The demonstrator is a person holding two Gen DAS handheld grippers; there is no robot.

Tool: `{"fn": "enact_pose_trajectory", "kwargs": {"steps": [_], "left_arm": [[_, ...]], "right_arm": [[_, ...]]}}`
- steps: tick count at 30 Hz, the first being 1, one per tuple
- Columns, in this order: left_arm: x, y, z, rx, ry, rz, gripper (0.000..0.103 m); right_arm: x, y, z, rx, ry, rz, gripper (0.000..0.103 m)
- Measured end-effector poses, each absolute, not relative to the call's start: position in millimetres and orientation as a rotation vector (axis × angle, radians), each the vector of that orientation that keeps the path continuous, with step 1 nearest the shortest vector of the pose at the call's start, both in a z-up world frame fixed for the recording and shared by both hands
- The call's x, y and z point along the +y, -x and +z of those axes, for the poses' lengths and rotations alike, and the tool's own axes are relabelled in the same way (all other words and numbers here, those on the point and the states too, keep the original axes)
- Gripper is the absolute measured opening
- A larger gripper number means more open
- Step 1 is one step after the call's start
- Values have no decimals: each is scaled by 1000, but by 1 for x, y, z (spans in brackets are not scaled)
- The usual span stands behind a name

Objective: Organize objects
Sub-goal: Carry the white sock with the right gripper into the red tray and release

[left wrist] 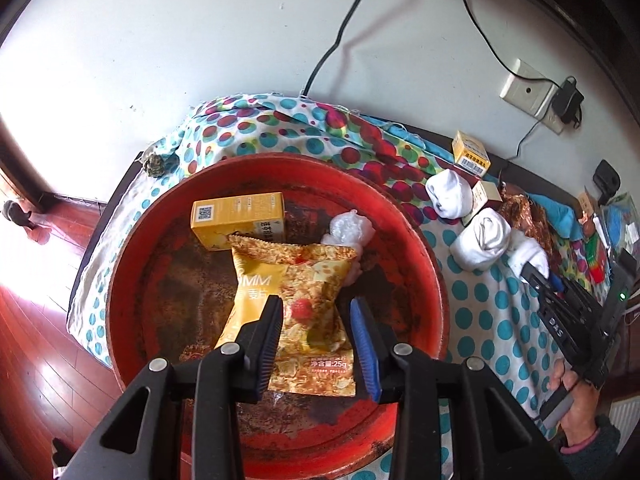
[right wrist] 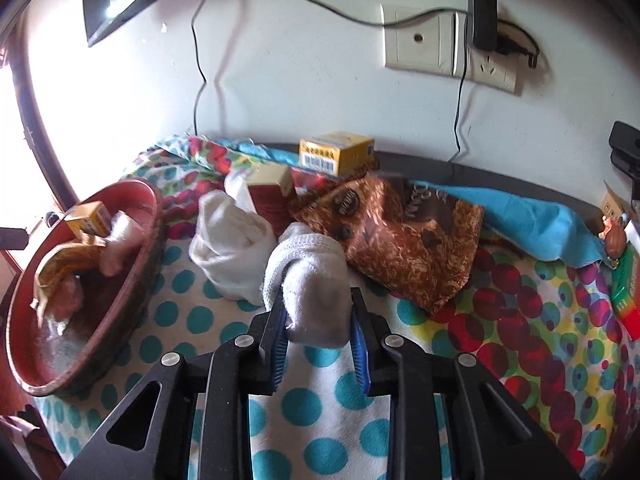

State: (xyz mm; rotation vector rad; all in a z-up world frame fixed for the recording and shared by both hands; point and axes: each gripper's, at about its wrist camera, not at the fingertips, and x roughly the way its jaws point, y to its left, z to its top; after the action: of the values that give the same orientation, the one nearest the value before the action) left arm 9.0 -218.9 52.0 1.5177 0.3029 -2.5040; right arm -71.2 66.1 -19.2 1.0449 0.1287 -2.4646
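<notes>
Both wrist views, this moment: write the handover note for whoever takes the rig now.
Left gripper: open, fingers on either side of the yellow snack packet lying in the red basin.
Right gripper: shut on rolled white sock on the dotted cloth.
In the basin: snack packet, yellow box, white plastic wad.
Left on the cloth: two more rolled socks, brown snack bag, barcode box, maroon box.
Next, probably: carry the gripped sock to the basin.
</notes>
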Motion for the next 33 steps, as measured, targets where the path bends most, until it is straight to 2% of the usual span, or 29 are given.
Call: {"fn": "enact_pose_trajectory", "kwargs": {"steps": [7,12,24,33], "left_arm": [[-230,-18,61,362,-1485,-2512,36],[-242,-27,68,398,-1444,-2511,36],[-264,-34,65,468,-1433,-2477,36],[-282,-40,63,534,-1414,-2445,36]], "right_arm": [[48,47,24,81,-948,-2394,25],[3,23,36,154,-909,-2284,25],[-89,-4,1,327,-1033,-2080,25],[-110,0,-21,357,-1095,-2044,25]]}}
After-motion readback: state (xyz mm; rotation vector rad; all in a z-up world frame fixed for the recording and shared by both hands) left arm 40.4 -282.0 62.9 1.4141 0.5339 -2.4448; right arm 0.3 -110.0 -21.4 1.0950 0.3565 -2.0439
